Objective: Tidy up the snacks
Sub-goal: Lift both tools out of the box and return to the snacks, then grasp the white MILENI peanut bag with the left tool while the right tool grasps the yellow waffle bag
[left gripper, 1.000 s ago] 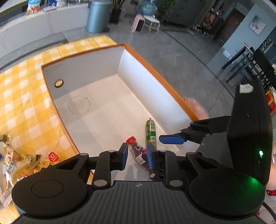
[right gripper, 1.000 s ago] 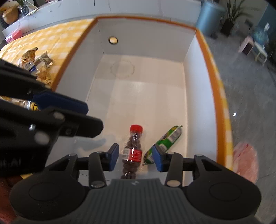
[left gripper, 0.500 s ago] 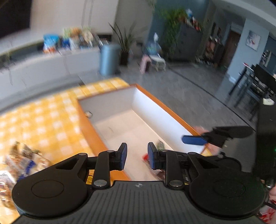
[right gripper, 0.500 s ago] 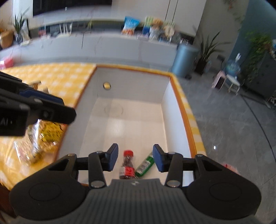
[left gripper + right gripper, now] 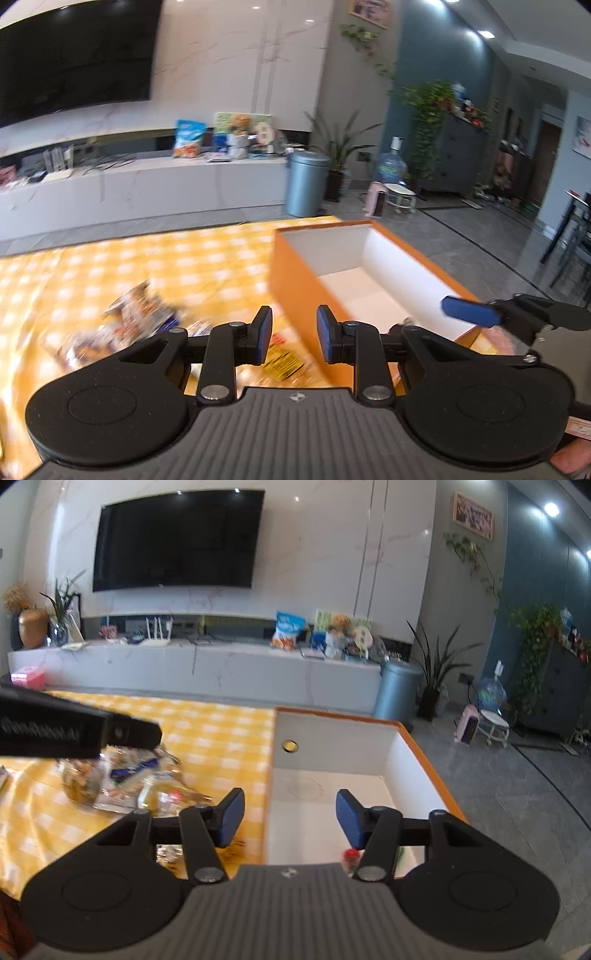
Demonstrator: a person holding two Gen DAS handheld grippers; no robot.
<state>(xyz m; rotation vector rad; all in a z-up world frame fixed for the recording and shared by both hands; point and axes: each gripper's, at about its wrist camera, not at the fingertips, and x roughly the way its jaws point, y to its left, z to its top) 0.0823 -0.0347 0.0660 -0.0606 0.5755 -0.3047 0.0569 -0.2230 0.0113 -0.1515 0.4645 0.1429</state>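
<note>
An orange box with a white inside (image 5: 291,277) (image 5: 332,731) stands on the yellow checked tablecloth (image 5: 184,258). A red-capped bottle (image 5: 351,854) and a sliver of a green packet (image 5: 400,853) lie on the box floor, mostly hidden by my right gripper. A blurred pile of snack bags (image 5: 136,317) (image 5: 122,779) lies on the cloth left of the box. My left gripper (image 5: 295,338) hovers over the box's near left wall, jaws narrow and opening, nothing between them. My right gripper (image 5: 290,819) is above the box's left wall, jaws opening wide and empty.
One finger of the right gripper (image 5: 469,312) reaches in over the box from the right. The left gripper's finger (image 5: 136,734) crosses above the snack pile. Beyond the table are a long white counter (image 5: 221,668), a grey bin (image 5: 395,690) and grey floor.
Both grippers have lifted and pulled back out of the box and tilted up toward the room. The bottle and green packet stay in the box. The right jaws have widened.
</note>
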